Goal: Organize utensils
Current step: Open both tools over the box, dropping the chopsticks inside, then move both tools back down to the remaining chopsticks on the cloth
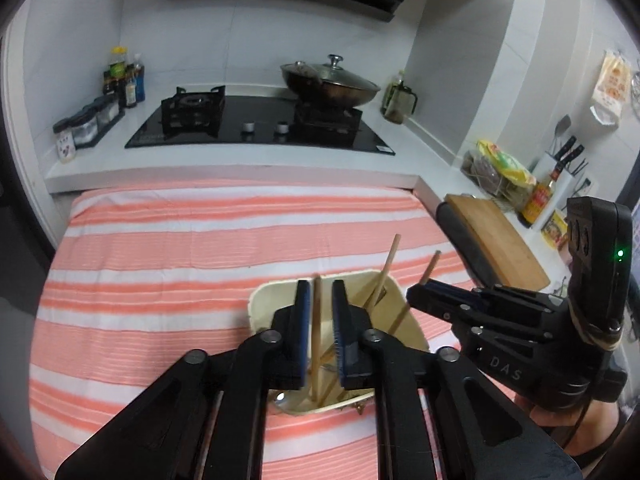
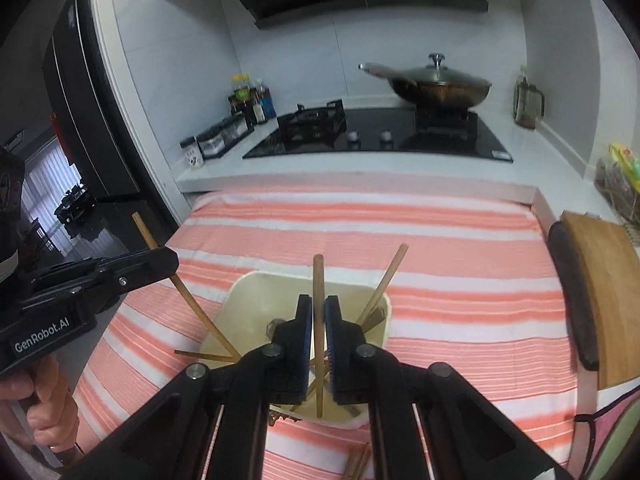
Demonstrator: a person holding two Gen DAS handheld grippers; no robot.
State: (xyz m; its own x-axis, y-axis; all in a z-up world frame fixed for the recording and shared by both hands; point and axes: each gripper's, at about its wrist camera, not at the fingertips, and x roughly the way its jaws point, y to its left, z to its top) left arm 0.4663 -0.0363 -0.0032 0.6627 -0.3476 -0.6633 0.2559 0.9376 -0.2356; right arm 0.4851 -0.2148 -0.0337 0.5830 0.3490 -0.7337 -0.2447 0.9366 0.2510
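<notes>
A cream rectangular bin [image 1: 404,316] [image 2: 248,300] stands on the pink striped cloth, with several wooden chopsticks leaning in it. My left gripper [image 1: 321,292] is above the bin with a chopstick [image 1: 317,320] between its blue pads; the pads stand a little apart from the stick in its own view, but in the right wrist view its jaws [image 2: 168,264] pinch that chopstick [image 2: 192,304]. My right gripper [image 2: 319,308] is shut on another chopstick [image 2: 319,280], upright over the bin; it also shows in the left wrist view [image 1: 416,292]. A metal spoon [image 1: 280,398] lies in the bin.
A wooden cutting board [image 1: 496,236] [image 2: 604,292] lies at the cloth's right edge. The stove [image 1: 260,124] with a lidded wok [image 1: 332,84] is behind, bottles and jars [image 1: 120,80] at back left, a knife block [image 1: 560,168] at right. More chopsticks [image 2: 358,462] lie on the cloth.
</notes>
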